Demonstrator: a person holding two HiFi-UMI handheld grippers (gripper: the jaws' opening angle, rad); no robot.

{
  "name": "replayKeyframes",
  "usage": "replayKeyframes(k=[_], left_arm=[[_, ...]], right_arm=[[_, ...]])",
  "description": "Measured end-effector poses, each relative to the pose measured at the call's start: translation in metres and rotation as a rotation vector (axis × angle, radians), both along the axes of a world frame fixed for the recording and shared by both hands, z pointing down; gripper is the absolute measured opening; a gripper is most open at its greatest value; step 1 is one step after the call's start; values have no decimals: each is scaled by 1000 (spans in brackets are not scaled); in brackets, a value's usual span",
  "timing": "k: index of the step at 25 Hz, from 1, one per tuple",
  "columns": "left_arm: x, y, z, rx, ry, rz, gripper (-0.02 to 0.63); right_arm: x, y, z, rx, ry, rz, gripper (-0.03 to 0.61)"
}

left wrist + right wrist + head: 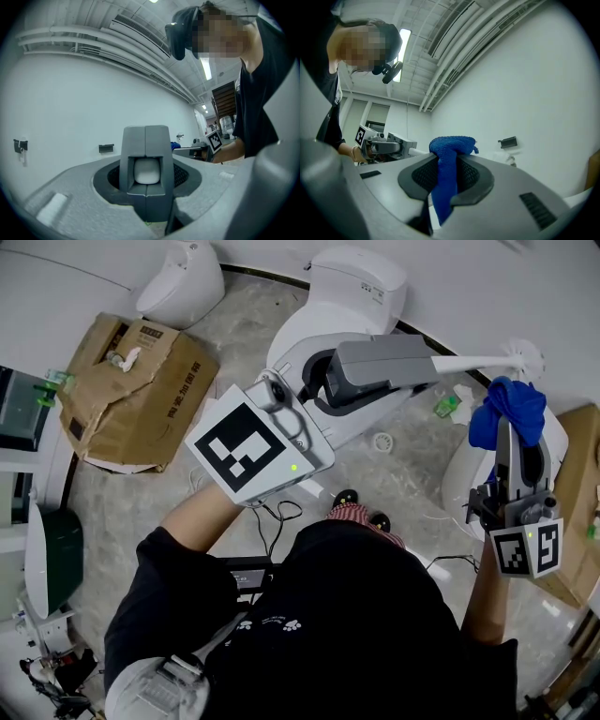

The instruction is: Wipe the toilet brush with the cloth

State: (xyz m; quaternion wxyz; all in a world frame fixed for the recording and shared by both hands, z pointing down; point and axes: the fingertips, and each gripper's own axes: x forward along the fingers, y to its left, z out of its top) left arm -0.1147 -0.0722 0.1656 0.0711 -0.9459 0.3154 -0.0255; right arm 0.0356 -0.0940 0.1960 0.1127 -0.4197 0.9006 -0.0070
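In the head view, the toilet brush (473, 360) is held level in the air by the left tool (427, 367), which is shut on its handle. A white toilet (361, 282) is seen just beyond the toilet brush. A cardboard box (131, 390) is seen well apart from it, past the handle end. The blue cloth (511, 407) is pinched in the right tool (513, 442). It is held up just beside the round end of the toilet brush. Whether the two are touching cannot be told.

In the left gripper view, the white end of the toilet brush (146, 171) is squeezed between the closed jaws. The cloth (175, 146) is seen small and far off, past the toilet brush.

In the right gripper view, the cloth (452, 145) is clamped tight between the jaws, and a bunch of it is pushed out on top. The handle of the toilet brush (417, 152) is seen near the cloth.

Both things are already held and are close together, so the getting-ready part looks done. No rubbing can be seen yet. The wiping along the toilet brush looks like the part that is left.
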Motion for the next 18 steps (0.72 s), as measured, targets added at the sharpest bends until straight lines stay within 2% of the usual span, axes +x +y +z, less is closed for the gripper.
replayKeyframes(k=[18], left_arm=[[0,-2,5,-20,-5,5,170]], right_arm=[[2,-3,0,-13,0,18,77]])
